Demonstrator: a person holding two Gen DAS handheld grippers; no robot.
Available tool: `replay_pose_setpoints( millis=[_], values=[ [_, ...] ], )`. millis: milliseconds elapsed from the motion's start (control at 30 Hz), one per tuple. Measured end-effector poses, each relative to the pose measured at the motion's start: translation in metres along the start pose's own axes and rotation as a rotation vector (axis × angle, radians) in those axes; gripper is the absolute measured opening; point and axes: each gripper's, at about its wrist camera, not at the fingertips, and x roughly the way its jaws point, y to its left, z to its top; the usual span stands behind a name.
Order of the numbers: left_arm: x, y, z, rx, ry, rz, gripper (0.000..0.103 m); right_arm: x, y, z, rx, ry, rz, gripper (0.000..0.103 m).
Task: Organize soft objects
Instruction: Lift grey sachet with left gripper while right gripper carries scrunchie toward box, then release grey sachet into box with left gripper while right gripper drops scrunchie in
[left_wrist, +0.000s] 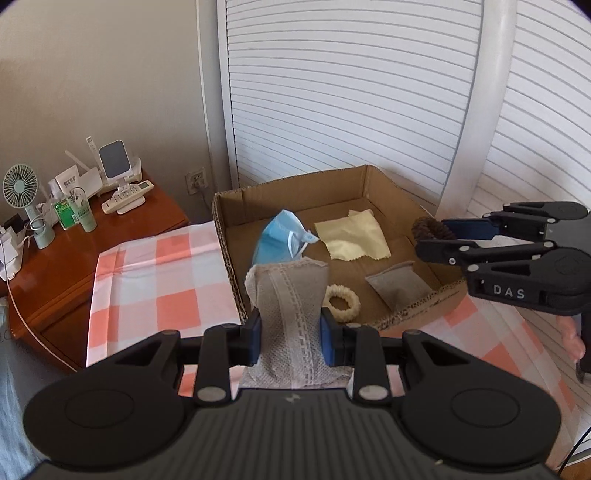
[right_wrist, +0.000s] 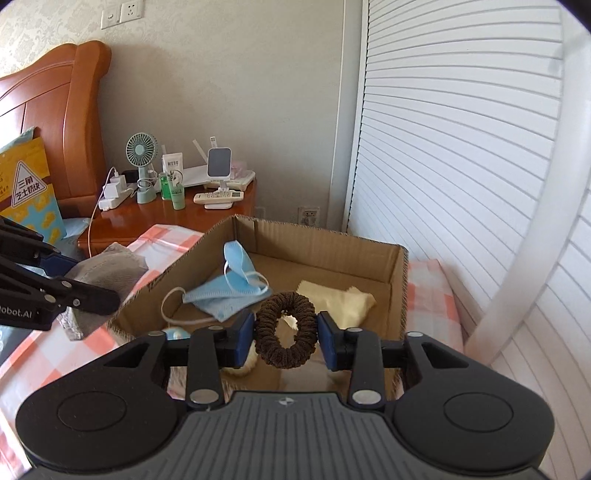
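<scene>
Cardboard made the landmark: an open brown corrugated box (left_wrist: 373, 184) sat on a bed covered by a pink-and-white checked cloth (left_wrist: 155, 273). Far to the box's left stood an orange wooden nightstand (left_wrist: 92, 236) with a small pale green desk fan (left_wrist: 20, 188) and a white remote control (left_wrist: 127, 194) on it. Just outside the box's near left wall, the left gripper (left_wrist: 291, 332) was clamped on a grey lace-trimmed fabric piece (left_wrist: 291, 302), which stood up between its blue pads. Inside the box, toward its left side, lay a light blue pleated face mask (left_wrist: 277, 240); right of it a pale yellow square cloth (left_wrist: 351, 236) lay flat on the floor. Nearer the front wall lay a cream ring-shaped scrunchie (left_wrist: 343, 301), and right of that a small grey fabric pouch (left_wrist: 397, 286). Over the box's right wall the right gripper (right_wrist: 286, 338) held a dark brown ring-shaped scrunchie (right_wrist: 286, 338) between its blue pads, which touched the ring on both sides.
</scene>
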Motion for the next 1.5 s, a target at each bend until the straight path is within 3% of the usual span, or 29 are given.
replay_pose_setpoints(
  millis=[33,133,433,600,800,833,900,933,967,1067,1200,1500],
  values=[
    [0.003,0.001,0.004,-0.002,0.0,0.0,0.029,0.005,0.0,0.002,0.006,0.002,-0.003,0.067],
    [0.011,0.004,0.018,-0.01,-0.004,0.0,0.029,0.011,0.0,-0.001,0.02,0.0,-0.024,0.103],
    [0.028,-0.004,0.057,0.007,-0.03,0.006,0.029,-0.013,-0.013,-0.036,0.163,0.048,-0.043,0.103],
    [0.046,-0.017,0.081,0.03,-0.028,-0.002,0.029,-0.032,-0.012,-0.047,0.173,0.044,-0.12,0.103],
    [0.075,-0.033,0.109,0.036,-0.017,-0.016,0.03,-0.044,-0.018,-0.053,0.223,0.062,-0.126,0.103],
    [0.08,-0.034,0.113,0.035,-0.015,-0.012,0.032,-0.045,-0.018,-0.053,0.228,0.063,-0.124,0.103],
    [0.09,-0.037,0.12,0.03,-0.027,-0.005,0.053,-0.046,-0.018,-0.055,0.233,0.067,-0.128,0.103],
    [0.095,-0.038,0.123,0.024,-0.03,0.001,0.078,-0.047,-0.018,-0.056,0.232,0.068,-0.131,0.103],
    [0.1,-0.038,0.125,0.017,-0.024,0.011,0.086,-0.048,-0.018,-0.057,0.232,0.069,-0.135,0.103],
    [0.1,-0.037,0.124,-0.009,-0.04,0.075,0.087,-0.052,-0.017,-0.059,0.231,0.064,-0.133,0.103],
    [0.087,-0.033,0.115,-0.015,-0.029,0.053,0.089,-0.055,-0.016,-0.06,0.247,0.058,-0.129,0.103],
    [0.035,-0.034,0.084,0.037,-0.053,0.111,0.095,-0.075,-0.005,-0.064,0.25,0.024,-0.136,0.103]
  ],
)
